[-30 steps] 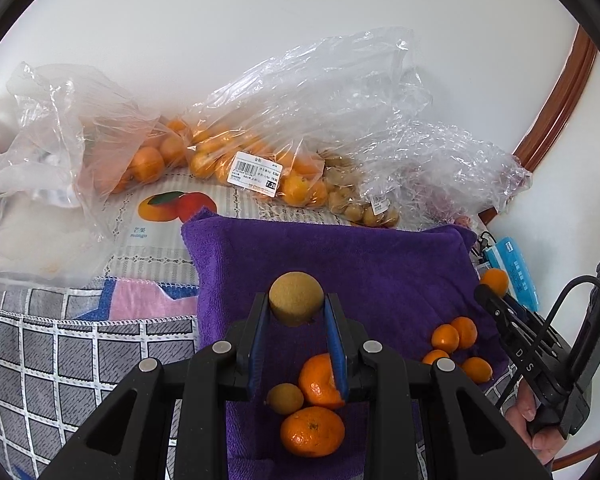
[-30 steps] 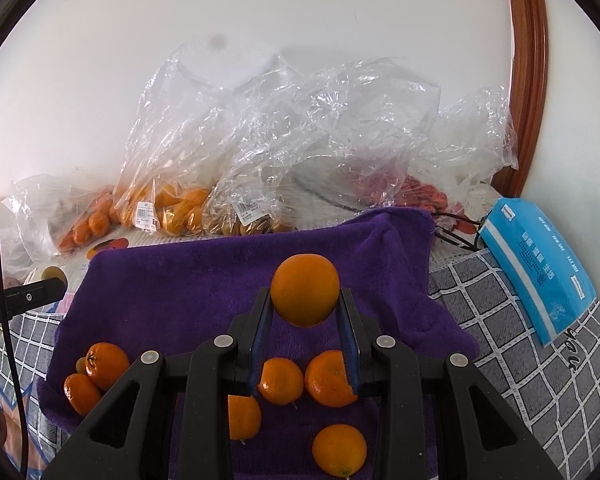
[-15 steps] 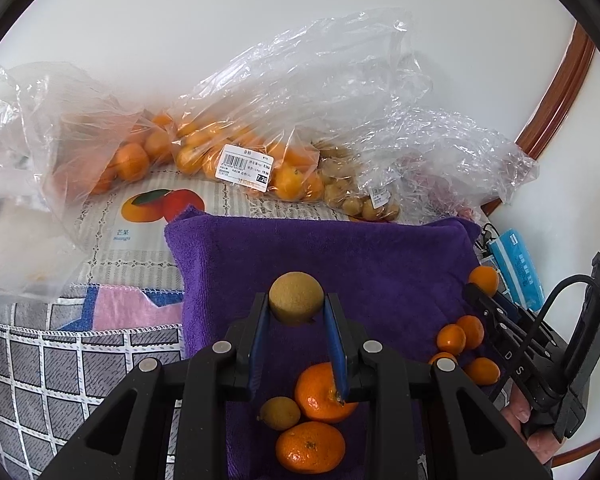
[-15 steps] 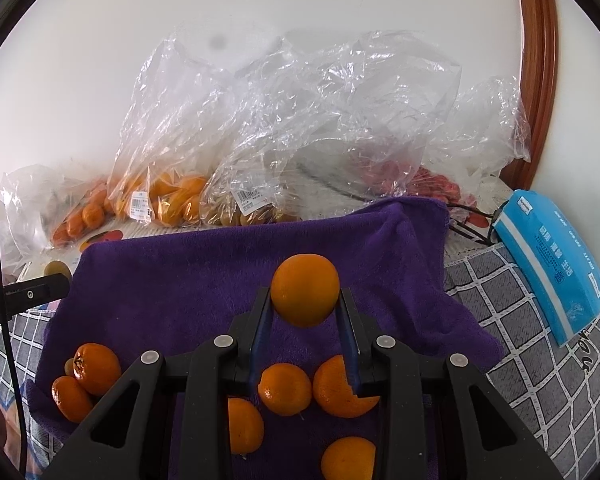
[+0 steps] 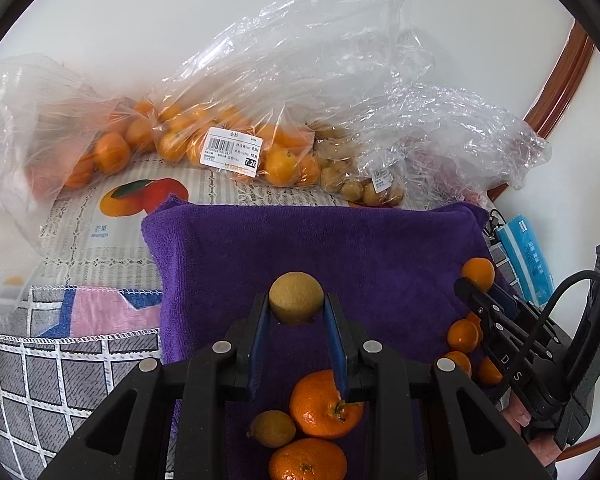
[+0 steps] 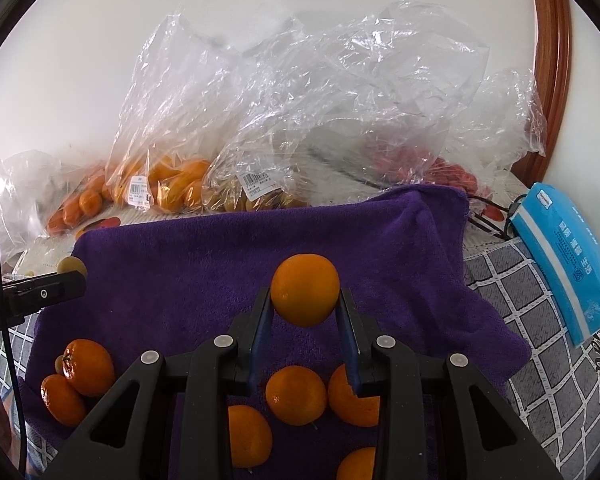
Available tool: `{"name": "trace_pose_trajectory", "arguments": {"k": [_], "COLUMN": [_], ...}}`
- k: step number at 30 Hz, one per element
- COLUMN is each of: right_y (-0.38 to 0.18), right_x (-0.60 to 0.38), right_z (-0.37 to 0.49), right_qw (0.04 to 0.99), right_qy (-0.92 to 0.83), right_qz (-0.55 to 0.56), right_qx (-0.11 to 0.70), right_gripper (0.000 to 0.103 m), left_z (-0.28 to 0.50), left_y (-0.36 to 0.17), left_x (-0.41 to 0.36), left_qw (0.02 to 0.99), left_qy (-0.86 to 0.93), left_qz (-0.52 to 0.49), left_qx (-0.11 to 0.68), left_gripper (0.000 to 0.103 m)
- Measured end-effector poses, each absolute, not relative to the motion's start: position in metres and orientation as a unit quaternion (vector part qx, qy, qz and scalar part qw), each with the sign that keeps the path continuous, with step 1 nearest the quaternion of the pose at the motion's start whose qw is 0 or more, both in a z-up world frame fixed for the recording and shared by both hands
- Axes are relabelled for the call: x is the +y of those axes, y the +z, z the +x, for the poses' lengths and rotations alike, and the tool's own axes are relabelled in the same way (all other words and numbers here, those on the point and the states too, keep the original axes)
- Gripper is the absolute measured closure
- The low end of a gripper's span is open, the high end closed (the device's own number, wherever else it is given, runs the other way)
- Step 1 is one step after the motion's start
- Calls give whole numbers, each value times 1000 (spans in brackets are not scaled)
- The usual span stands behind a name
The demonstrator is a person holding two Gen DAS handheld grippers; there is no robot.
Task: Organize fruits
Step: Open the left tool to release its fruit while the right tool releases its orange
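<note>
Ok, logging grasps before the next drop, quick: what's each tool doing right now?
Left tool: closed on the brown-yellow round fruit, held above the purple towel.
Right tool: closed on an orange, also above the towel.

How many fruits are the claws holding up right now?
2. The left claw grips a round tan fruit, and the right claw grips an orange. Both fruits are above the purple towel. Neither claw holds anything else.
</note>
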State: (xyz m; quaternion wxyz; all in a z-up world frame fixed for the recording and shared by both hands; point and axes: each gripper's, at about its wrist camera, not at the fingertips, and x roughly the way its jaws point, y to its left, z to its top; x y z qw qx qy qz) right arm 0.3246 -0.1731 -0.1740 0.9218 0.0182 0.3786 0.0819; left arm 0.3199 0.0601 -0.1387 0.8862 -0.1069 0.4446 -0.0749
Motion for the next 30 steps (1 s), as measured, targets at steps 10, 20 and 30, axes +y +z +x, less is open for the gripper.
{"name": "trace_pose_trajectory", "arguments": {"k": [10,20,30], "right_y": [-183,-192,-194], "right_x": [-164,-166,-166], "right_z": [329,334,334], "right_qw": [917,910,908], "right_qy": [90,91,94], "right_qz": [10,14,9], "right_qx": [389,405,407], "right_gripper": [71,71,71], "left_z": [325,328,331], "left_y": [-152,-163,-166], "left_x": [56,52,48], "left_qw": [880,877,879], "left_qy": [-75,-67,-55], "left_qz": [-102,-93,-75], "left_qx": [457,467,468], "left_gripper": [77,77,77]}}
